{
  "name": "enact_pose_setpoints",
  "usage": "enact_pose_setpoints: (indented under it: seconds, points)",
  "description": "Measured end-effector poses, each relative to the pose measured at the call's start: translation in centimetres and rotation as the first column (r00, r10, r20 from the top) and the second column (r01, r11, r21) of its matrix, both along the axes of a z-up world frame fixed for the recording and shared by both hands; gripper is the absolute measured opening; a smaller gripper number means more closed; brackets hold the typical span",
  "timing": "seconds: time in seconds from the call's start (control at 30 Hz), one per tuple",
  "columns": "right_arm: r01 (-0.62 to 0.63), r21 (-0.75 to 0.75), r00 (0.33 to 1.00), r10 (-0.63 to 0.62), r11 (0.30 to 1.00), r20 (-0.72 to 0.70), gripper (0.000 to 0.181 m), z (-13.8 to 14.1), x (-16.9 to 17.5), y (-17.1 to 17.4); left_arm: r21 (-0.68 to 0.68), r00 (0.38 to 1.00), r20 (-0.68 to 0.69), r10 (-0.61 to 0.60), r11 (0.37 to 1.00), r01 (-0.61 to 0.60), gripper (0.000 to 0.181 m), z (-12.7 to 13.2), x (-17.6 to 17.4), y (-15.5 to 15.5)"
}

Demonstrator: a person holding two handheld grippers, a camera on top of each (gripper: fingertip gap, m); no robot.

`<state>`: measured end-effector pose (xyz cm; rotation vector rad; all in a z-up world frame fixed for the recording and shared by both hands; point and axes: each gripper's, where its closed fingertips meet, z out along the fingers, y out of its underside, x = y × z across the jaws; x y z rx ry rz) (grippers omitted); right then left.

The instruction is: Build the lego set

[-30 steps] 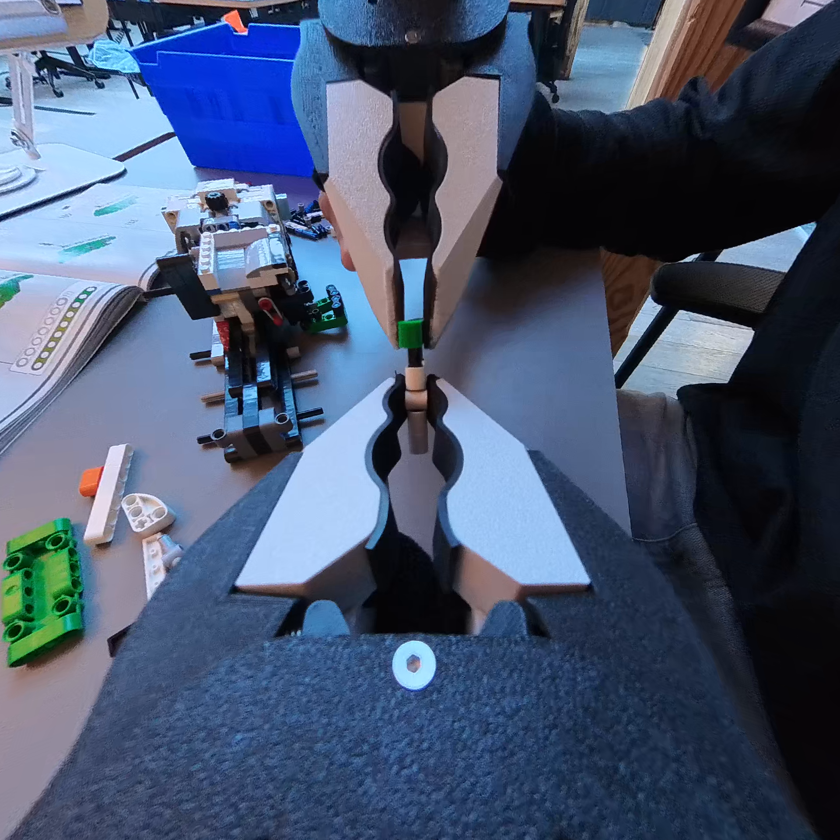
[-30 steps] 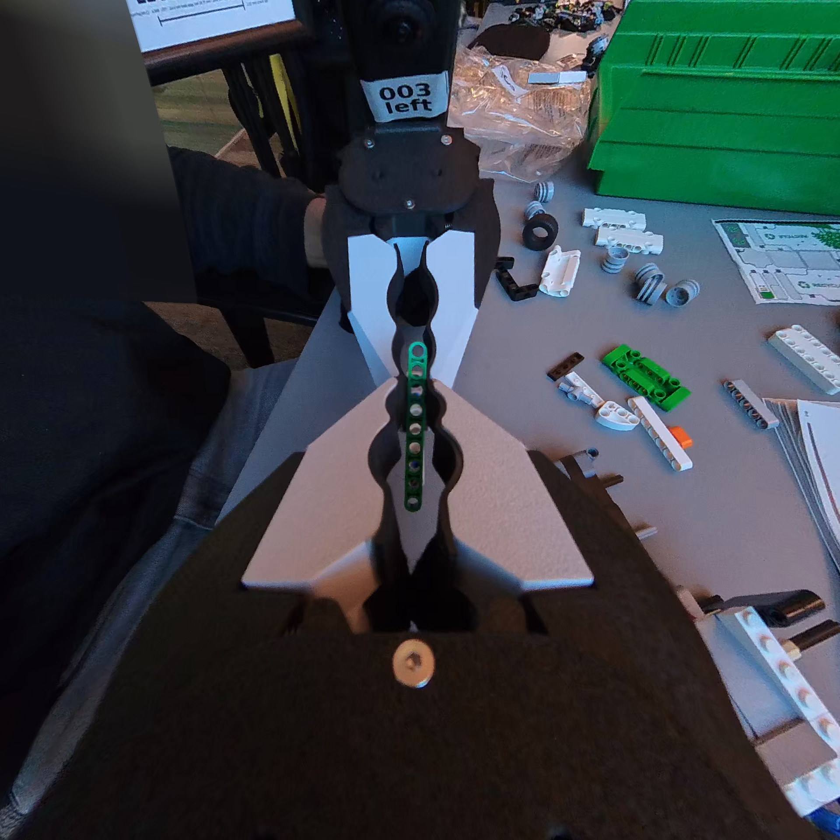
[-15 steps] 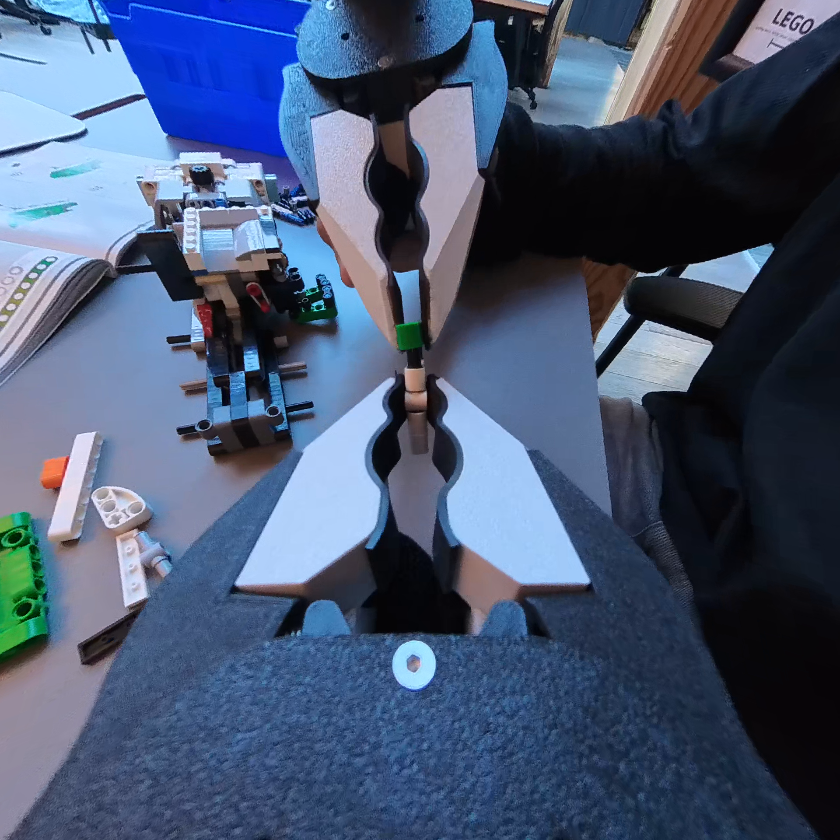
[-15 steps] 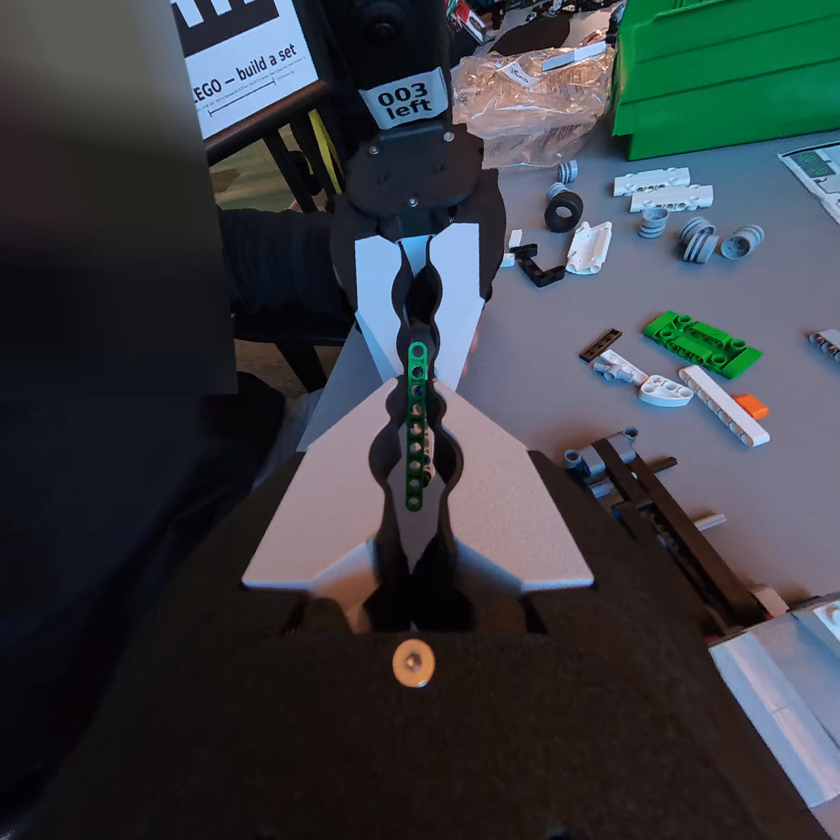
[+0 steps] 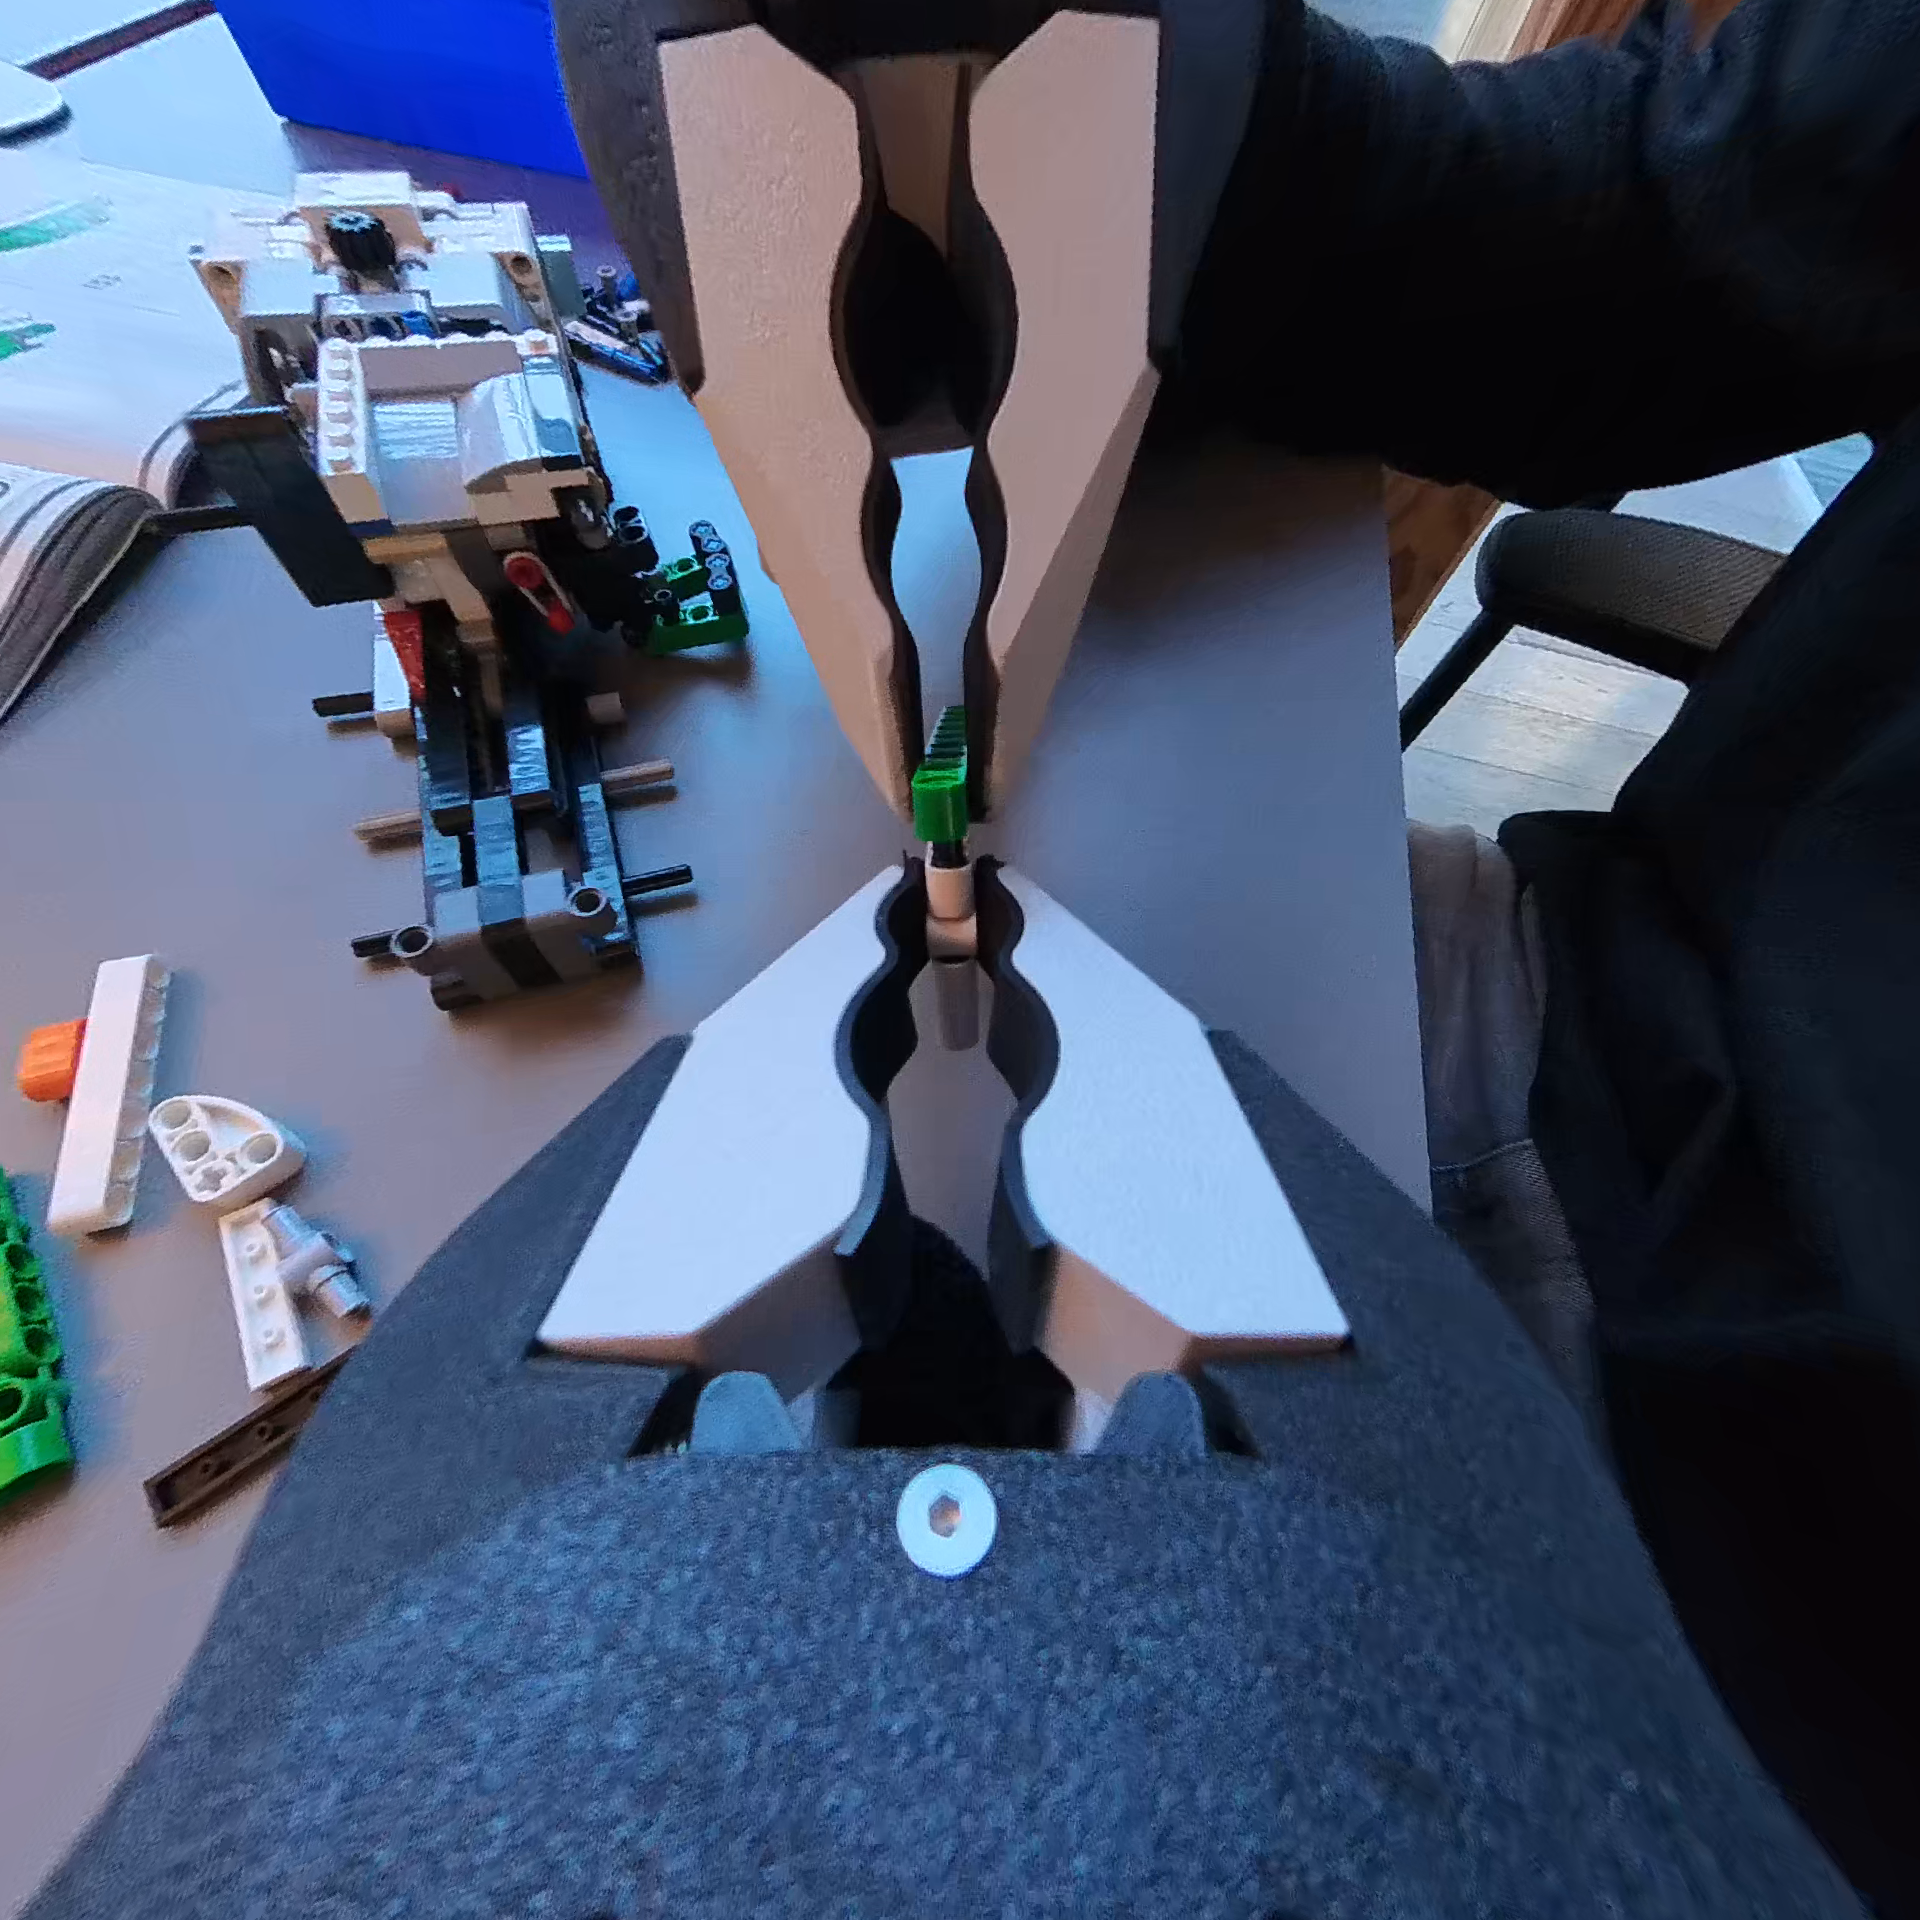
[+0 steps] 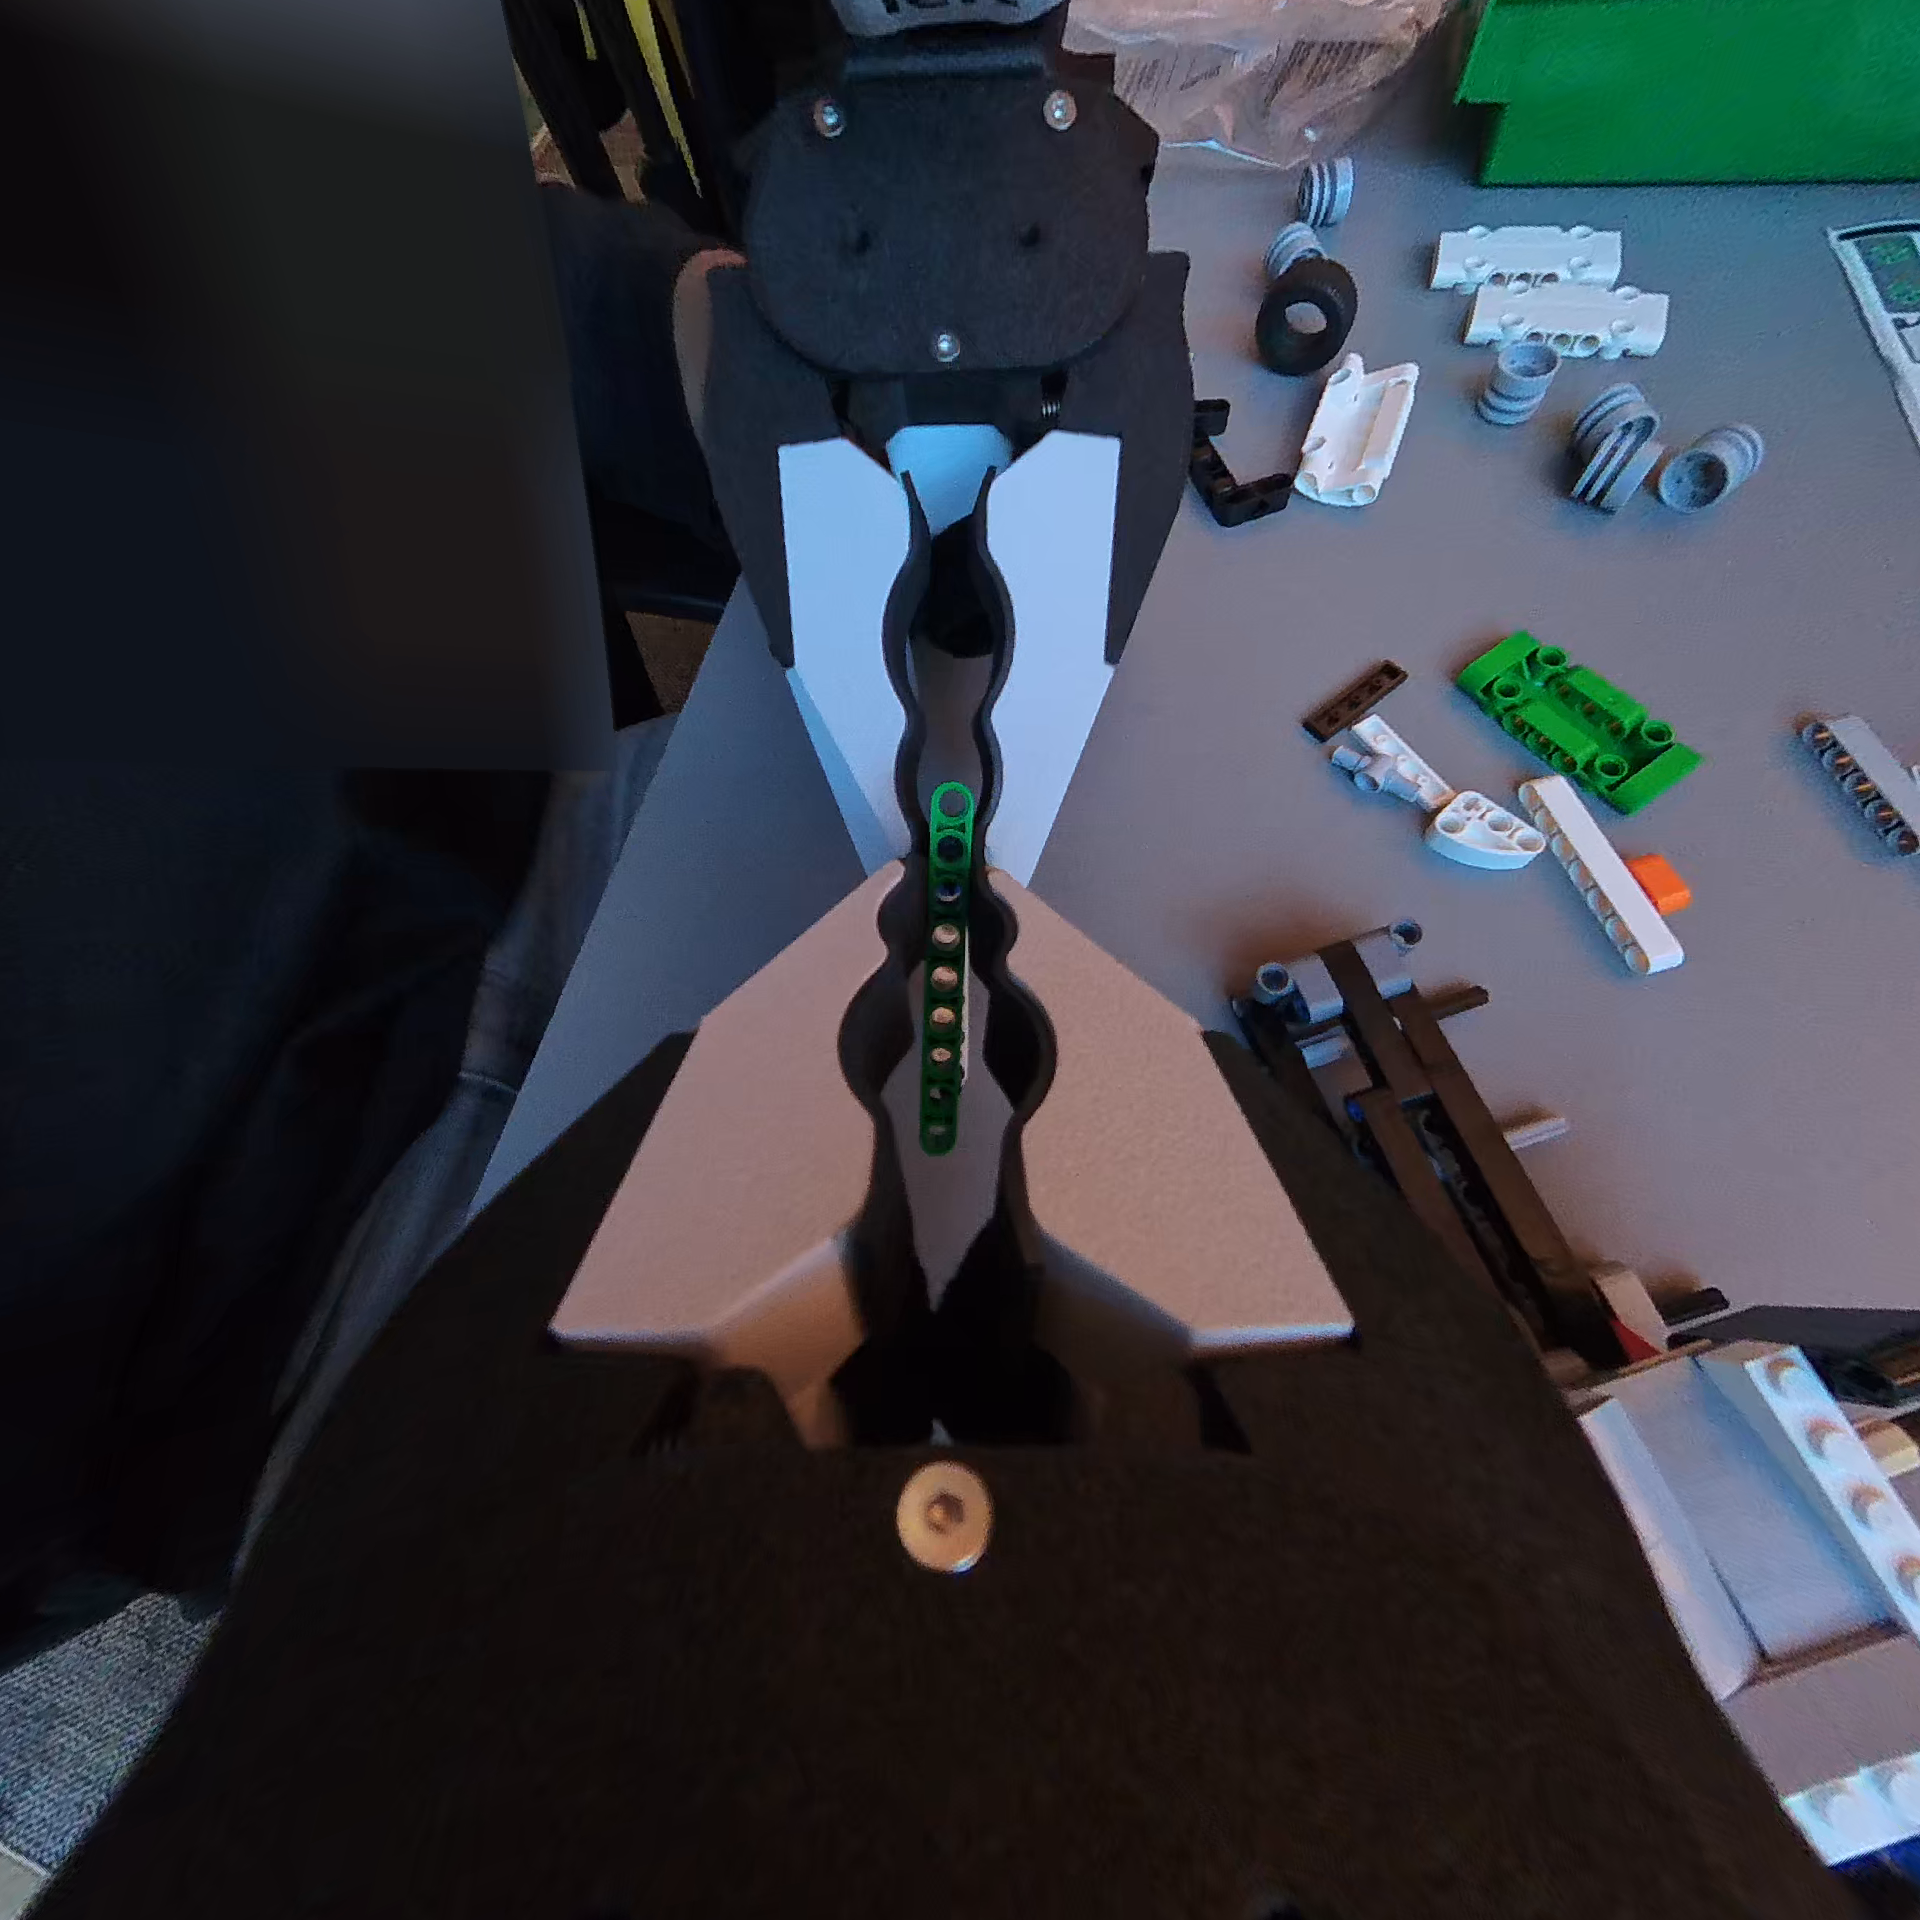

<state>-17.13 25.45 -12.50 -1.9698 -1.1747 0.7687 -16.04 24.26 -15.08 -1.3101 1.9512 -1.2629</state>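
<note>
The two grippers meet tip to tip above the near edge of the grey table [image 5: 1195, 727]; the left gripper [image 5: 951, 914] has its fingers pressed together on a small pin piece [image 5: 951, 935], white at the front and grey behind; the right gripper [image 6: 951, 894] has its fingers clamped on a thin green beam [image 6: 945, 966] with a row of holes.

From the left wrist view the beam shows only its end [image 5: 940, 800], a small green block, and the black tip of the pin touches it; the row of holes is not visible there. The right wrist view gives the whole length of the beam, standing on its edge between the fingers, with its far end reaching between the tips of the other gripper; the pin is almost hidden behind it.

The half-built lego vehicle [image 5: 447, 499] stands on the table to the left in the left view, near an open instruction book [image 5: 62, 520]. Only the right view shows the grey wheel hubs [image 6: 1621, 457], a black tyre [image 6: 1304, 317], a green bin [image 6: 1704, 94] and a clear plastic bag [image 6: 1268, 73]. A green plate [image 6: 1574, 717] and a white beam [image 6: 1600, 873] lie loose, well apart from the grippers.
</note>
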Motion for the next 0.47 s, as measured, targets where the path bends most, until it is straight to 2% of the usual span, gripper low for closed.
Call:
enact_pose_setpoints:
  seconds: [0.2, 0.47]
  points:
    - [-0.033, -0.001, 0.993, 0.032, 0.999, 0.114, 0.006, -1.2, -0.2, -0.7, 0.069, 0.998, -0.055, -0.035, 0.997, 0.039, 0.006, -1.2, -0.1, -0.7]
    - [-0.037, -0.015, 0.977, 0.039, 0.999, 0.209, 0.006, -1.4, -0.5, -0.8, 0.111, 0.999, -0.045, -0.03, 0.993, 0.035, 0.006, -1.4, -0.1, -0.8]
